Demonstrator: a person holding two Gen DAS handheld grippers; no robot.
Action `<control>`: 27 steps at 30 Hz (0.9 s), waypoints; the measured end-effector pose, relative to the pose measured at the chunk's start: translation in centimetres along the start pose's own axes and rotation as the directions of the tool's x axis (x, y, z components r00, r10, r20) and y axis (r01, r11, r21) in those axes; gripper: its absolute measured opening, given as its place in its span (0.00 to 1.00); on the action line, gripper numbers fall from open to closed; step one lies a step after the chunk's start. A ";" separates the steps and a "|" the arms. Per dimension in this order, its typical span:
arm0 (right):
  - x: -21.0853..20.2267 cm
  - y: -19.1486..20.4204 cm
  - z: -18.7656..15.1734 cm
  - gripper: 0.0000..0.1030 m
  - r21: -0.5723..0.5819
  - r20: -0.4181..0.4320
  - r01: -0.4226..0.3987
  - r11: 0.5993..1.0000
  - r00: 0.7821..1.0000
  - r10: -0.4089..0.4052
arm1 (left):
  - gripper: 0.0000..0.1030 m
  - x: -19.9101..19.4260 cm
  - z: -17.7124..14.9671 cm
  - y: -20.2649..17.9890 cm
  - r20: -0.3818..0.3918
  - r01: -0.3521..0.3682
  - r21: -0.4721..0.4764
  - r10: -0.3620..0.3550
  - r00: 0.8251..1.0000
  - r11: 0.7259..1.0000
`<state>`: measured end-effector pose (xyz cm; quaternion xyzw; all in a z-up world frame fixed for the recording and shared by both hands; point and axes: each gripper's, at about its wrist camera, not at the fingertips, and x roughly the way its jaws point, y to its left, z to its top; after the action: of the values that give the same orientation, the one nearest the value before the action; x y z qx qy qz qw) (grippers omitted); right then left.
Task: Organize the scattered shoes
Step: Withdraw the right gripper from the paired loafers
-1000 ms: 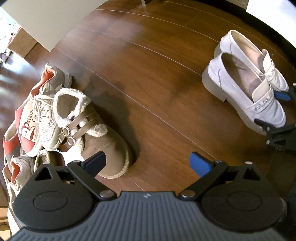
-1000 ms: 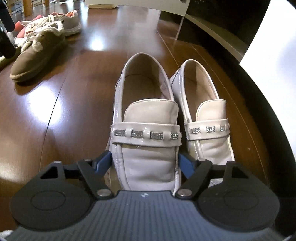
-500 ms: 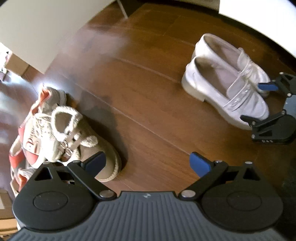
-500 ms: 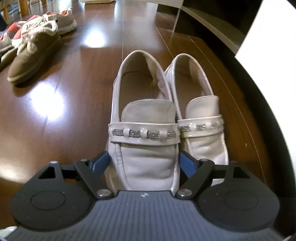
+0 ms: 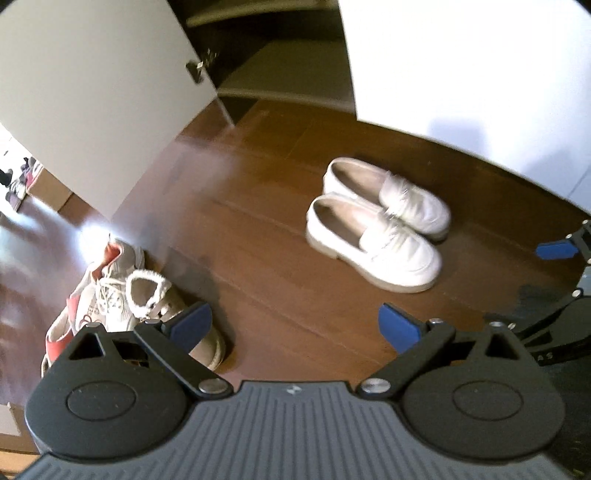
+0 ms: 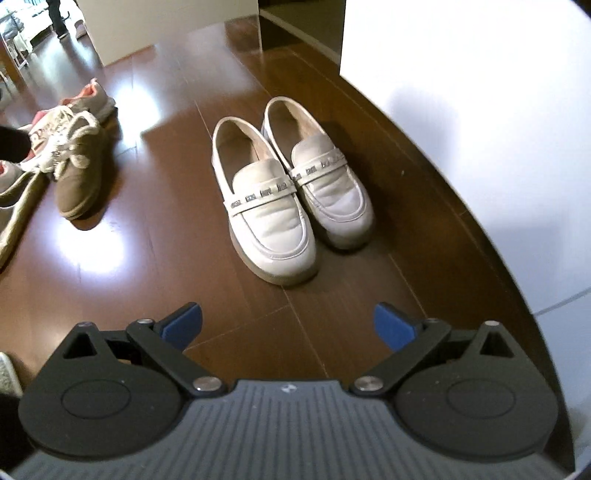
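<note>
A pair of white loafers (image 5: 373,236) (image 6: 284,184) with studded straps stands side by side on the dark wooden floor (image 6: 155,229), toes toward my right gripper. My right gripper (image 6: 288,321) hangs above and short of the toes. Its jaws are opening wide and nothing is between them. To the left lies a heap of shoes: a brown fleece-lined shoe (image 5: 159,295) (image 6: 79,173) against white-and-coral sneakers (image 5: 99,295) (image 6: 55,122). My left gripper (image 5: 293,323) stands open and empty, high above the floor between the heap and the loafers.
Two white cabinet doors (image 5: 92,92) (image 5: 461,66) stand open around a dark cabinet with a low shelf (image 5: 280,74) behind the loafers. A cardboard box (image 5: 48,188) sits at far left. A person's legs (image 6: 57,18) show far off. My right gripper's blue pad (image 5: 556,249) shows at the left view's edge.
My right gripper has opened off the toe of the left loafer and lifted back from it. Both grippers have risen, so the shoes look smaller and the cabinet has come into view.
</note>
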<state>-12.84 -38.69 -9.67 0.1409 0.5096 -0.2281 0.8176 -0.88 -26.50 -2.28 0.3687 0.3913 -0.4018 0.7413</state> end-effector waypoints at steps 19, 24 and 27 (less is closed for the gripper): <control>-6.1 3.0 -0.2 0.99 -0.048 0.088 0.022 0.999 0.996 -0.017 | 0.96 -4.9 -5.0 5.7 0.032 -0.138 -0.100 0.142 0.989 0.985; -5.0 2.9 -0.3 0.99 -0.032 0.077 -0.014 0.999 0.997 0.017 | 0.96 -8.4 -10.9 14.2 -0.067 -0.250 -0.288 0.241 0.968 0.924; -3.6 2.8 -0.3 0.99 0.000 0.049 -0.071 0.997 0.996 0.071 | 0.96 -10.2 -15.0 17.8 -0.136 -0.320 -0.343 0.290 0.947 0.883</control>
<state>-12.97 -35.31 -6.54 0.1542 0.4839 -0.2027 0.8372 6.81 -3.28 4.42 0.2993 0.4251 -0.1861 0.8337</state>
